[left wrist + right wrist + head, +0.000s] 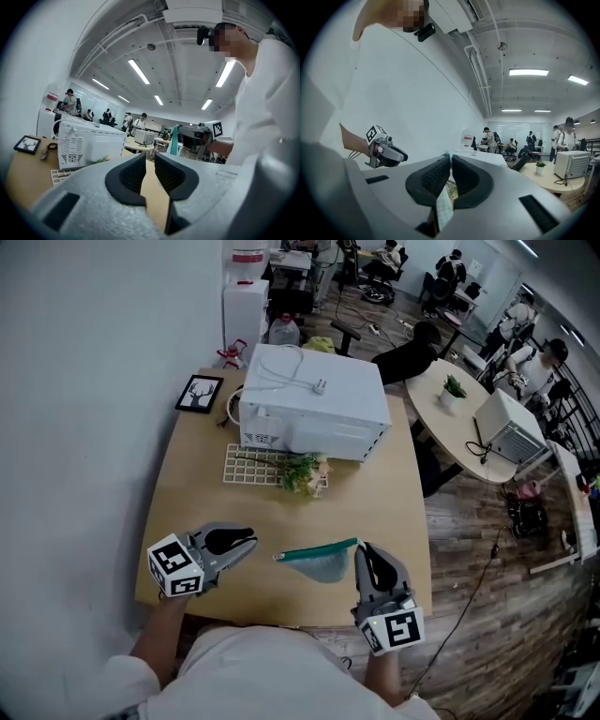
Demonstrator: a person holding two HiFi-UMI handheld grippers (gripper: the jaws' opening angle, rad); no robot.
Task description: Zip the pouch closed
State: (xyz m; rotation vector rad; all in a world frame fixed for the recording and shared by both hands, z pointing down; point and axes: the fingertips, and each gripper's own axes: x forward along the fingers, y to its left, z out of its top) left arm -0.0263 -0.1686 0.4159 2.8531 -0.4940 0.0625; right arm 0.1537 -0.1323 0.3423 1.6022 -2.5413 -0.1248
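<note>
Busy open office all round, with people at desks beyond. The wooden counter is mostly bare and carries a white microwave. On the near side of the microwave is the pouch. It looks like soft mesh, light and floppy, so it likely wants one end pinned while the zip pull is drawn along the teal edge. The right claw is clenched on the pouch's end. The left claw, also near side, stands slightly parted and empty.
</note>
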